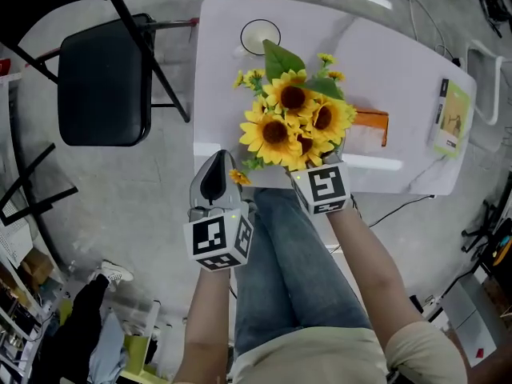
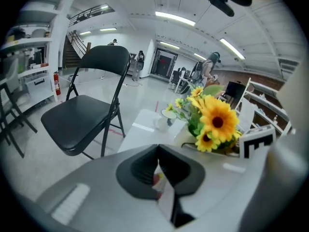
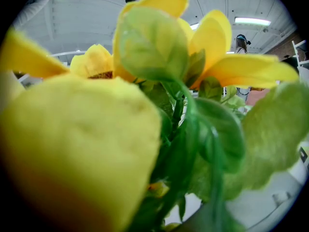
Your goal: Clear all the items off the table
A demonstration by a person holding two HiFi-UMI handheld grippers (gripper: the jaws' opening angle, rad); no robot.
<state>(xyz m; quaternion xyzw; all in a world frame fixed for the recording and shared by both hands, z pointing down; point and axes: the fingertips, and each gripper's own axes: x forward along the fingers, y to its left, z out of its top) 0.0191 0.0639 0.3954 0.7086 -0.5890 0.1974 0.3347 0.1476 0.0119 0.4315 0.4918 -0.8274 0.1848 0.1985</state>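
Clamping the sunflowers (image 1: 294,122) above the table (image 1: 400,62) edge is the right claw (image 1: 314,170); the left claw (image 2: 158,154) sits pressed together.

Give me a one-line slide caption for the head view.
Sunflower bouquet at the right hand-held gripper, over a white table with a cup and booklet.

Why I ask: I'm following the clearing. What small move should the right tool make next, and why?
Probably draw the sunflower bouquet back off the table: it sits right at the right tool, filling its view, though the jaws are hidden; the cup and green packet lie beyond.
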